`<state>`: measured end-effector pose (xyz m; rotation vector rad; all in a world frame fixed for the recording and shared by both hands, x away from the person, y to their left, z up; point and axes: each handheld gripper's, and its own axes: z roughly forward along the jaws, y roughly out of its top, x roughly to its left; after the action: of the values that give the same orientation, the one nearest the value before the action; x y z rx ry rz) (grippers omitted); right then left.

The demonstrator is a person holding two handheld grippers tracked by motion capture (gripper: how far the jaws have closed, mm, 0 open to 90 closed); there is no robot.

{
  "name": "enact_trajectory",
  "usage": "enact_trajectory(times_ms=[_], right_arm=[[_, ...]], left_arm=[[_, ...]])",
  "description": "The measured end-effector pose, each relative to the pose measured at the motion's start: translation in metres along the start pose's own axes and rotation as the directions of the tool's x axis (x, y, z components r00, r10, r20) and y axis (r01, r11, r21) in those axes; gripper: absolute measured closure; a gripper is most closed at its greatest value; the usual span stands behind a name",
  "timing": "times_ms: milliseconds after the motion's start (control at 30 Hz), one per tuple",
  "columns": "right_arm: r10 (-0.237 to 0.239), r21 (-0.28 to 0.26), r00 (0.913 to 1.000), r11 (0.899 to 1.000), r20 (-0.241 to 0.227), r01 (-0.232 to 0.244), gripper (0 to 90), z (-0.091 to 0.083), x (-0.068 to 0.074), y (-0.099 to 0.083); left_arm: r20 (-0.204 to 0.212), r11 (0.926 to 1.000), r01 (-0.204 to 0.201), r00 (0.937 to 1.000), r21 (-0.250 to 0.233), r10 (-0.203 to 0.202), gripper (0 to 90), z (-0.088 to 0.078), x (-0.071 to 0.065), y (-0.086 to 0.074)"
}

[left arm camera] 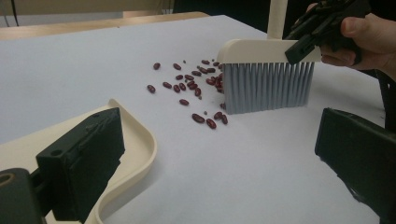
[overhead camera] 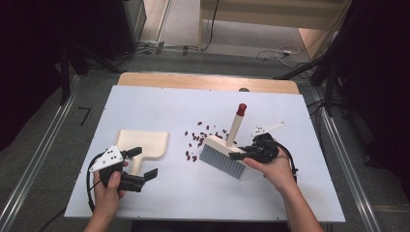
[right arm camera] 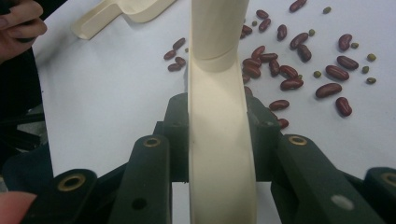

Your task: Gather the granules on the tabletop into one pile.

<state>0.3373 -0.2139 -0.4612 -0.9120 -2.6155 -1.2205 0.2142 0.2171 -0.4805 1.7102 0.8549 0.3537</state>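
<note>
My right claw (overhead camera: 238,155) is clamped on the cream back of the brush (overhead camera: 223,155), one jaw against each long side of it, as the right claw's own view confirms: the cream bar (right arm camera: 219,140) runs straight up between both jaws with no gap on either flank. The brush stands bristles-down on the white desk (overhead camera: 159,108), its grey bristles (left arm camera: 266,86) directly below the claw and touching the surface, its pale handle rising from the back just beyond the claw and ending in a red cap (overhead camera: 241,109). The red beans (overhead camera: 196,140) lie scattered on the desk just beyond the bristle face, on the side of the right claw that faces my left claw; the nearest few touch or nearly touch the bristles, and some small greenish beans (right arm camera: 369,69) lie among them. My left claw (overhead camera: 143,164) has its jaws wide apart and grips nothing. The stem of the cream dustpan (overhead camera: 142,143) sits in the space between those jaws; in the left claw's view one jaw hangs over the pan's rim (left arm camera: 140,144), though I cannot tell whether it touches. The pan itself lies flat on the desk immediately ahead of the left claw, its open mouth toward the beans and the brush. The beans lie between pan and brush, closer to the brush.
</note>
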Motion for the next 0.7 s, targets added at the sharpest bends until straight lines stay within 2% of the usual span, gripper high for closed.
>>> enact_trajectory(times_ms=[33,100,300,433,567,700], right_arm=[[0.013,-0.01,0.9999,1.0,-0.009,-0.013,65.1,-0.002,0.002,0.001],[0.004,-0.014,1.0,1.0,-0.002,-0.004,65.1,-0.005,0.006,0.003],[-0.003,-0.06,0.9997,0.998,-0.026,0.002,65.1,-0.008,0.022,0.01],[-0.002,-0.072,0.9988,0.997,-0.048,-0.002,65.1,0.002,0.035,0.014],[0.007,-0.087,0.9987,0.996,-0.05,-0.011,65.1,0.017,0.047,0.016],[0.028,-0.092,0.9979,0.995,-0.058,-0.033,65.1,0.028,0.051,0.018]], left_arm=[[0.003,1.0,0.0,1.0,0.003,0.0,1.7,0.0,0.0,0.0],[0.0,0.9999,-0.008,1.0,0.015,0.008,1.7,0.0,0.0,0.001],[-0.007,0.9995,-0.018,0.9998,0.027,0.018,1.6,-0.001,-0.001,0.001],[-0.012,0.9996,-0.016,0.9998,0.022,0.016,1.6,-0.003,-0.001,0.002],[-0.012,0.9998,0.005,0.9999,0.018,-0.005,1.6,-0.004,0.0,0.002],[-0.015,0.9998,0.012,0.9998,0.016,-0.011,1.6,-0.007,-0.001,0.001]])
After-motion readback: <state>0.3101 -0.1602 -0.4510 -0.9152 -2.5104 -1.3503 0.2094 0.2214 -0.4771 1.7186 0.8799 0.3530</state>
